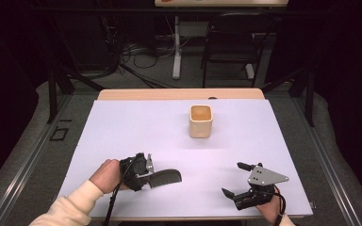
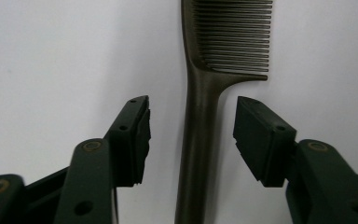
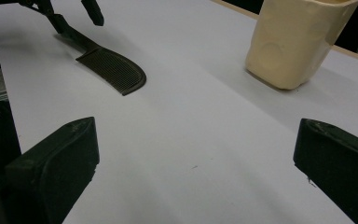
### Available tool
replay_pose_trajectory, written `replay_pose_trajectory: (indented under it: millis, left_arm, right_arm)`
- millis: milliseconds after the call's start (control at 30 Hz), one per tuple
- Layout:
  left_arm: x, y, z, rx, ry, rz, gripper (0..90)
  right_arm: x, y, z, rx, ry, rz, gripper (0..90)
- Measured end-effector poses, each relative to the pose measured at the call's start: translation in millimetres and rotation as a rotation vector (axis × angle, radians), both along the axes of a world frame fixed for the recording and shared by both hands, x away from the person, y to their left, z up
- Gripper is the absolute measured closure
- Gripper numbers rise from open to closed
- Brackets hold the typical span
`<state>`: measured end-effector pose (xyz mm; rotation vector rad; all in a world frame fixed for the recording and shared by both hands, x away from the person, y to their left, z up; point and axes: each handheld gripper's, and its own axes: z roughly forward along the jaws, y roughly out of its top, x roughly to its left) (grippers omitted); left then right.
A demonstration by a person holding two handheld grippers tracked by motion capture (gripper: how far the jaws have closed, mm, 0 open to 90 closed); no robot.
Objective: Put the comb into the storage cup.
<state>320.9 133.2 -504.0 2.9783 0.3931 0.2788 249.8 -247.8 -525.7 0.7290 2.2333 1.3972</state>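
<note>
Comb [image 2: 200, 140] handle lies untouched between left gripper's [image 2: 191, 135] narrowed fingers, teeth cut off; right gripper [image 1: 238, 180] wide

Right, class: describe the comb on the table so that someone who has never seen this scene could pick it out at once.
Start from the white table, whose far half holds a cream cup. Come to the near left, where the left hand-held gripper straddles a handle without touching it. That is the comb: dark, flat, lying down, with fine teeth and a narrow handle, unlike the upright pale cup.
</note>
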Motion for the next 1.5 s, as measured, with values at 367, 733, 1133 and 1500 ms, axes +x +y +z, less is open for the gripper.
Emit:
replay_pose_trajectory:
  millis: [367,733,1133,1500]
  left_arm:
    - [10.0,-5.1,-6.5,0.028,0.080,-0.008,60.2]
    - [17.0,-9.1,-12.0,0.041,0.129,-0.031,65.1]
    - [20.8,-8.7,-18.4,0.053,0.156,-0.050,69.7]
    - [17.3,-6.0,-15.3,0.038,0.158,-0.065,72.1]
  right_arm:
    - [0.3,0.3,-0.4,-0.005,0.001,0.001,0.0]
    - [0.3,0.6,-0.7,-0.005,0.004,0.005,0.0]
    - [0.5,0.8,-1.0,-0.012,0.006,0.006,0.0]
    - [0.6,0.8,-1.0,-0.013,0.006,0.003,0.0]
